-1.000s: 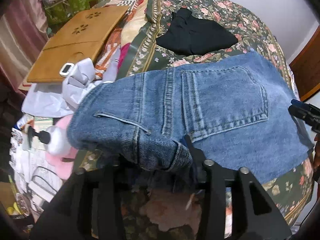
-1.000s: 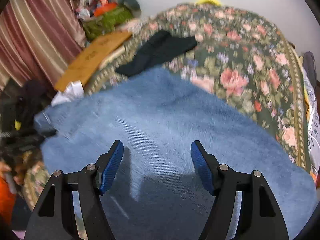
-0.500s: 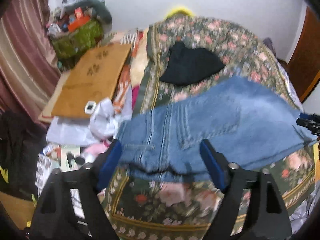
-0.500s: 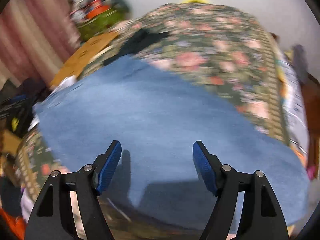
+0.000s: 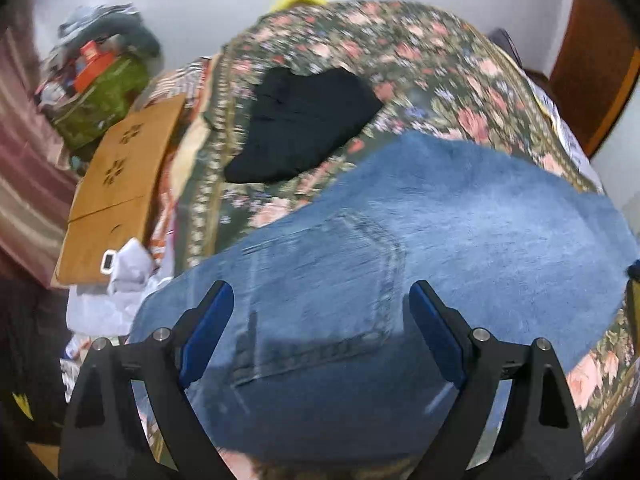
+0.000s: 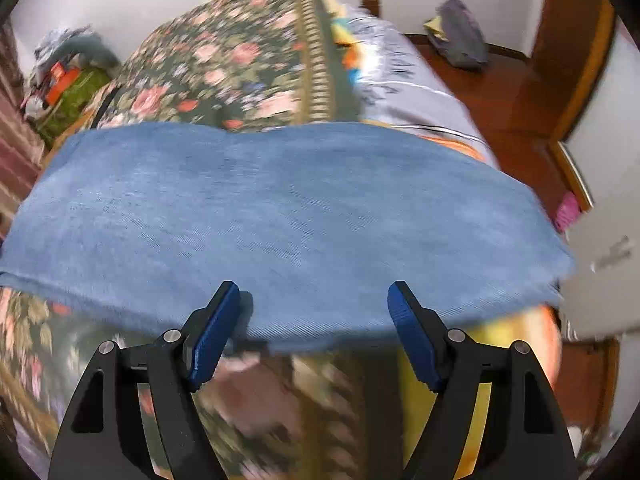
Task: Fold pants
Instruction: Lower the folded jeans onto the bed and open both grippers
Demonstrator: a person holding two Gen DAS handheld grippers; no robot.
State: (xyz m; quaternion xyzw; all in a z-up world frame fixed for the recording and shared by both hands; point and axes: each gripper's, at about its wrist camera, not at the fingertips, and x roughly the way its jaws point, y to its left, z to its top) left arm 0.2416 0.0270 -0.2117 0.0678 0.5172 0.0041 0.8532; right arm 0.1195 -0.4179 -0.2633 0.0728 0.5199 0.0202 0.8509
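Folding jeans [image 5: 460, 216] on the floral bedspread [image 5: 420, 60].
Left gripper [image 5: 320, 320] and right gripper [image 6: 314, 312] hover released; grip both corners evenly.

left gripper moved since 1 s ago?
Yes. The left gripper let go of the jeans waistband, opened and backed off; the black garment beyond shows the view rose.

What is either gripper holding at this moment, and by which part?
Nothing. The left gripper and right gripper are both open, with the folded jeans lying free on the floral bedspread.
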